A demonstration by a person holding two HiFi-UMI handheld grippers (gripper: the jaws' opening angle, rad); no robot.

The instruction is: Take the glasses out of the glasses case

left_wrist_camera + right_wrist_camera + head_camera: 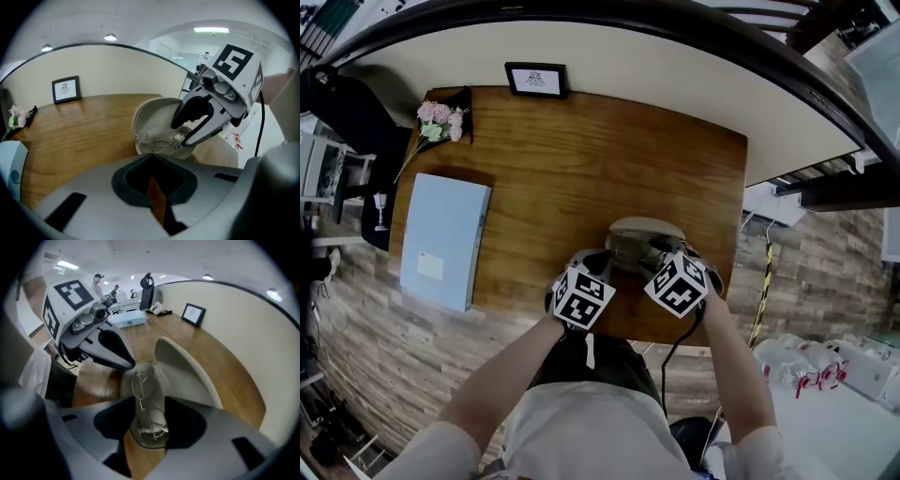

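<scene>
A grey glasses case (639, 232) lies open near the front edge of the wooden table (562, 169), its lid (180, 371) raised. Thin wire-framed glasses (146, 414) rest in its tray and also show in the left gripper view as glasses (165, 144). My right gripper (147, 404) points steeply down over the tray, open, with the glasses between its jaws; no pad visibly presses on them. My left gripper (151, 157) is shut, only a slim slit between its jaws, and its tips sit at the near end of the case. In the head view the marker cubes hide both sets of jaws.
A light blue folder (442, 239) lies at the table's left. Pink flowers (441, 122) and a small framed picture (536, 80) stand at the back edge. The case sits close to the table's front edge, with my arms just below it.
</scene>
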